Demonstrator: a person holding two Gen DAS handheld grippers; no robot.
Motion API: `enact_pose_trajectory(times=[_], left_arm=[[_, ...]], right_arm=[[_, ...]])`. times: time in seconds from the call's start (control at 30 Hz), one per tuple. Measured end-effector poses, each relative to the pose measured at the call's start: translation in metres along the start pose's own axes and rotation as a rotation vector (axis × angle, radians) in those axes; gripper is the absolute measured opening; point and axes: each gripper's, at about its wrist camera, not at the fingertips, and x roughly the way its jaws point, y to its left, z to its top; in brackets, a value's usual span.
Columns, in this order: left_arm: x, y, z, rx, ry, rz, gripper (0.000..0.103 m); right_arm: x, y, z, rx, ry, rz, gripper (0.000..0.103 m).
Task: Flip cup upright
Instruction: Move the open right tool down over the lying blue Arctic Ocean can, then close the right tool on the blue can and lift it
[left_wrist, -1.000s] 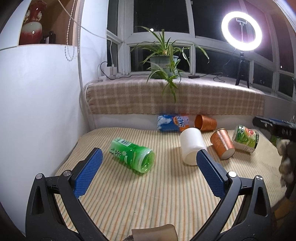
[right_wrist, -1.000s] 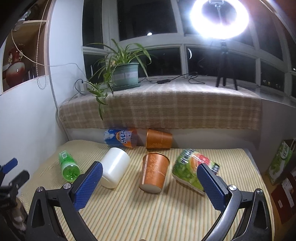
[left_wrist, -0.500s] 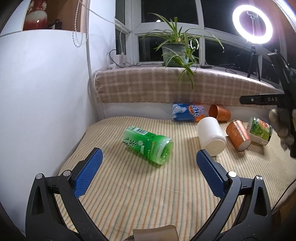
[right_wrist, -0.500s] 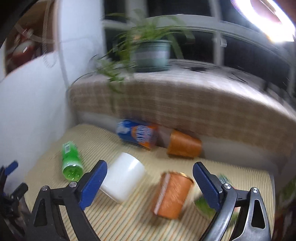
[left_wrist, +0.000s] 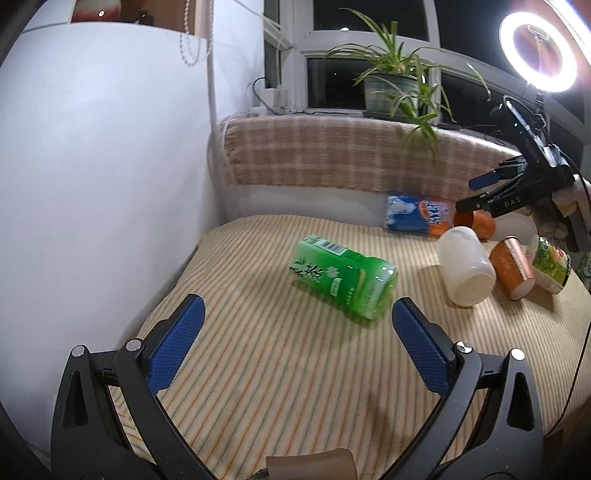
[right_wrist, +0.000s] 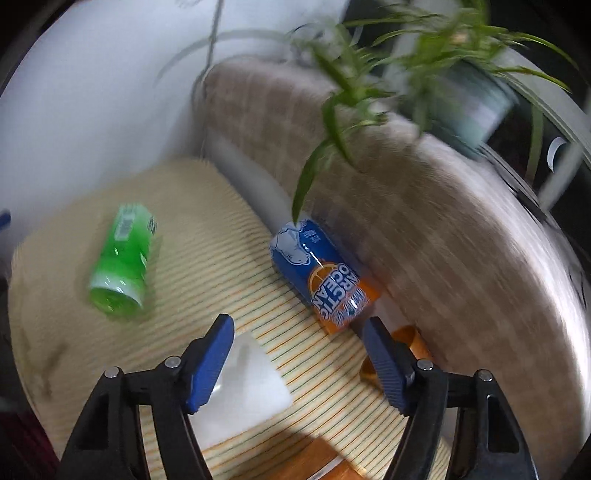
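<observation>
Bottle (left_wrist: 343, 282) is lying on its side mid-mat (left_wrist: 258, 362), cup (left_wrist: 465, 271) tipped over at its 3 o'clock. Two more cups (left_wrist: 511, 267) are lying beyond, at 3 o'clock again. A can (left_wrist: 417, 219) is resting at the cup's 11 o'clock, against the ledge (left_wrist: 332, 158). The plant (left_wrist: 395, 88) is sitting on that ledge at 12 o'clock.

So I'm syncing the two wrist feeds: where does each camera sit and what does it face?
Left wrist: behind the open left gripper, low over the mat, facing the green cup; the right gripper shows.
Right wrist: behind the open right gripper, angled down at the white cup.
Shared: both cups, the blue cup.
</observation>
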Motion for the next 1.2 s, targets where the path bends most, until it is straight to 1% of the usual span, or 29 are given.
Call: enact_pose_trajectory(times=[0.1, 0.23, 0.3, 0.47, 0.73, 0.97, 1.1, 1.2], left_arm=[[0.006, 0.003, 0.000, -0.015, 0.012, 0.008, 0.103], [0.014, 0.008, 0.000, -0.032, 0.030, 0.016, 0.103], [0.017, 0.010, 0.000, -0.037, 0.035, 0.020, 0.103], [0.024, 0.018, -0.003, -0.059, 0.050, 0.036, 0.103], [0.034, 0.033, -0.009, -0.096, 0.076, 0.050, 0.103], [0.044, 0.037, -0.011, -0.103, 0.095, 0.040, 0.103], [0.047, 0.037, -0.011, -0.111, 0.104, 0.031, 0.103], [0.049, 0.038, -0.011, -0.122, 0.116, 0.024, 0.103]], right_arm=[[0.014, -0.001, 0.010, -0.083, 0.040, -0.010, 0.069], [0.034, -0.001, 0.023, -0.155, 0.080, 0.014, 0.065], [0.045, 0.002, 0.026, -0.207, 0.109, 0.012, 0.063], [0.069, 0.004, 0.034, -0.265, 0.158, 0.025, 0.063], [0.111, 0.006, 0.036, -0.324, 0.226, -0.028, 0.063], [0.133, 0.007, 0.035, -0.370, 0.242, -0.096, 0.063], [0.152, 0.019, 0.039, -0.398, 0.246, -0.121, 0.065], [0.158, 0.031, 0.034, -0.434, 0.249, -0.146, 0.066]])
